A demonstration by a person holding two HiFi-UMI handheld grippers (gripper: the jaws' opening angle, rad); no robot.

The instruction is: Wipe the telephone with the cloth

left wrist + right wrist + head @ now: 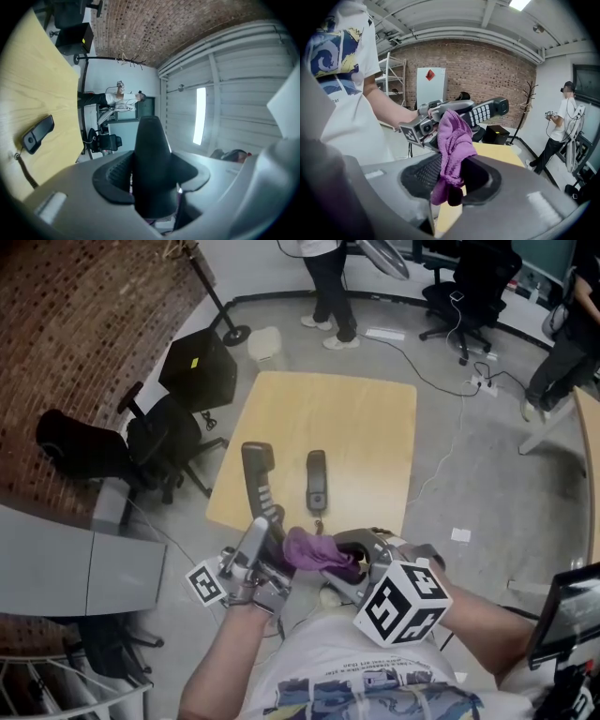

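Note:
My left gripper (265,529) is shut on the lower end of a black telephone handset (258,472), which points up and away over the near edge of the wooden table (366,418). In the left gripper view the handset (150,159) fills the gap between the jaws. My right gripper (330,559) is shut on a purple cloth (312,548), which rests against the handset's lower part. The right gripper view shows the cloth (452,140) bunched in front of the handset's keypad (482,112). A second black phone piece (317,480) with a cord lies on the table.
A black office chair (164,442) and a black box (199,367) stand left of the table. A coat stand's base (234,334) is behind them. People stand at the far side (328,287), with cables (450,399) on the floor and another chair (464,292).

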